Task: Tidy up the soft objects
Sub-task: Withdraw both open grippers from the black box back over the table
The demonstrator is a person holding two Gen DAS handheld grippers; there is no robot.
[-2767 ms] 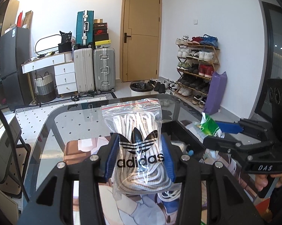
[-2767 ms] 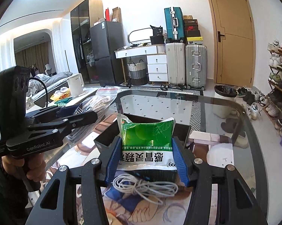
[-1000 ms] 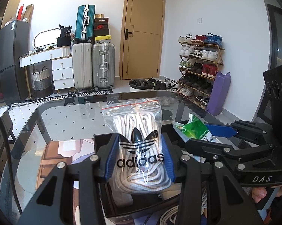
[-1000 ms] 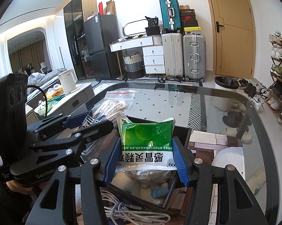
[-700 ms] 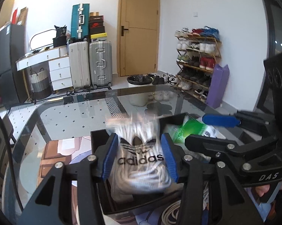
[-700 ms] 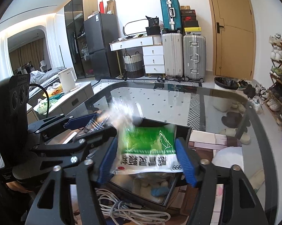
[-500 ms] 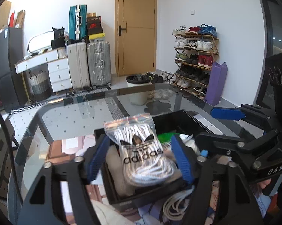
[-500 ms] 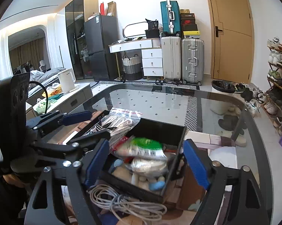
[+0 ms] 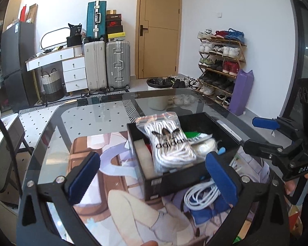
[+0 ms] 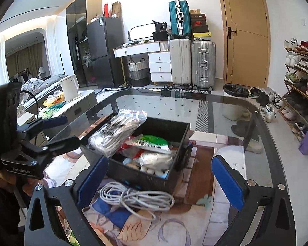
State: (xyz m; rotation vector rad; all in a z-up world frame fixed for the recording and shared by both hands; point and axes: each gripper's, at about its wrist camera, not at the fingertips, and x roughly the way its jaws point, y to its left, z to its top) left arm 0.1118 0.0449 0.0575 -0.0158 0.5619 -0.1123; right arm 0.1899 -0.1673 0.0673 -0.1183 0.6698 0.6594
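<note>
Glass table (image 9: 88,121) bears printed mat (image 9: 117,201) and black box (image 9: 174,180).

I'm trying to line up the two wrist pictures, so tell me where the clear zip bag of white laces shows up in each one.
Left wrist view: the zip bag of laces lies centre frame, in the left half of the black box, leaning on its far wall.
Right wrist view: the same bag sits left of centre, draped over the box's left wall.
Shared landmark: the coiled white cable on the mat just in front of the box, seen in both views.
</note>
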